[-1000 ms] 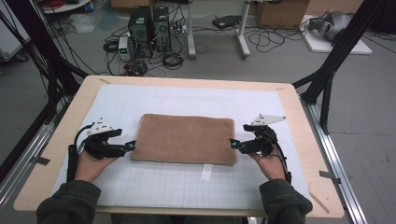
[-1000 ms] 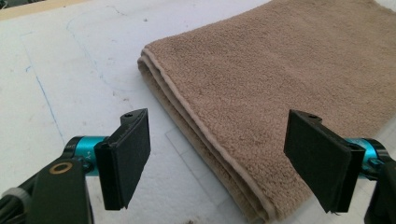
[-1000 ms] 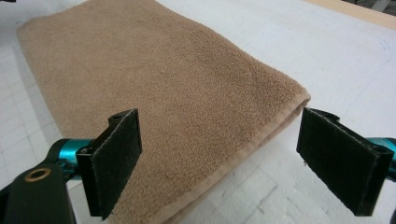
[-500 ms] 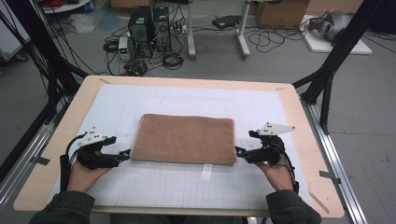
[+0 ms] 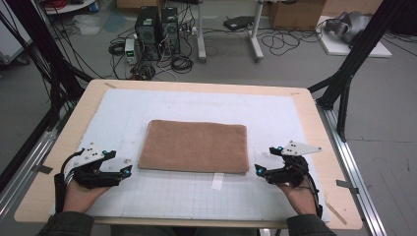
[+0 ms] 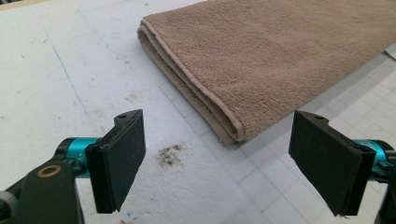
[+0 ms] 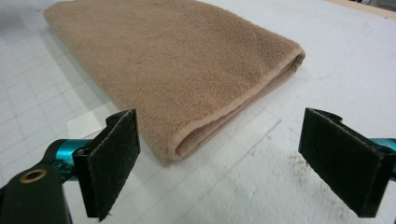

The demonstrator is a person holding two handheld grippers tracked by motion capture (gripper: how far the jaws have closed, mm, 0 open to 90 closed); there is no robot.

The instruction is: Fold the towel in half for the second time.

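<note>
Towel's (image 6: 280,60) layered edge, left gripper view

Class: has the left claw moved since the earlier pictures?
Yes. The left claw has pulled back from the towel, toward the table's near left corner.

We see the folded towel (image 5: 195,146) lying on the mat (image 5: 196,196) in the middle of the table (image 5: 305,105). The left gripper (image 5: 126,171) sits just left of it, the right gripper (image 5: 258,172) just right, both apart from it.
</note>
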